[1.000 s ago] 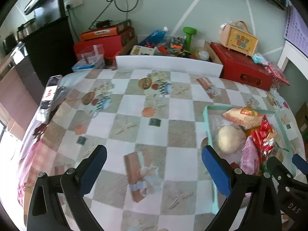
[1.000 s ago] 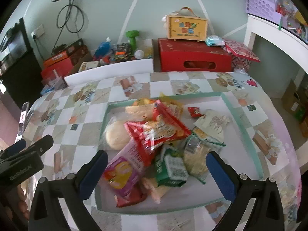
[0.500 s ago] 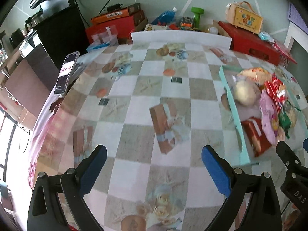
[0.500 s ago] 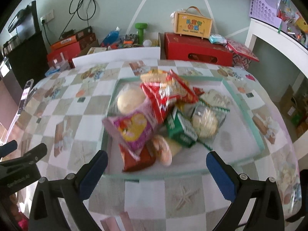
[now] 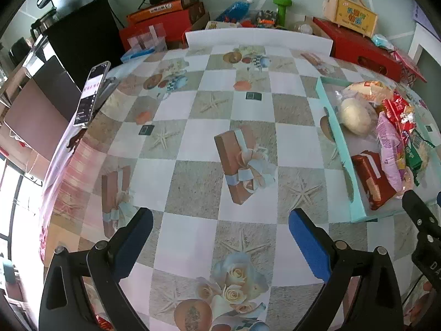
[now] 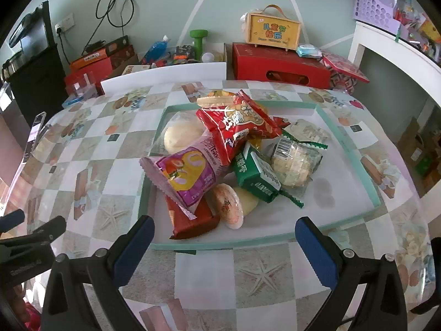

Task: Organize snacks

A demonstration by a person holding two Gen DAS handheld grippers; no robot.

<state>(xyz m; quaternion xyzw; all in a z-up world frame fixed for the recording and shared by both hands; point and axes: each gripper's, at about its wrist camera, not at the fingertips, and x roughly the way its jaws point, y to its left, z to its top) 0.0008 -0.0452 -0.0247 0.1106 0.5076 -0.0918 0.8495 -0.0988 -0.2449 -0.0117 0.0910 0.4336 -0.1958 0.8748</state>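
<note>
Right gripper (image 6: 223, 238) jaws apart, empty, near tray (image 6: 348, 147) front rim. Left gripper (image 5: 220, 230) likewise apart, over bare tablecloth (image 5: 193, 187). Snack pile (image 6: 228, 149) in tray.

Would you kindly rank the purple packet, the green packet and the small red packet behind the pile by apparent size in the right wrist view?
1. purple packet
2. green packet, though its partly covered top end makes this gap unsure
3. small red packet, clearly smallest, but farther and half hidden
</note>
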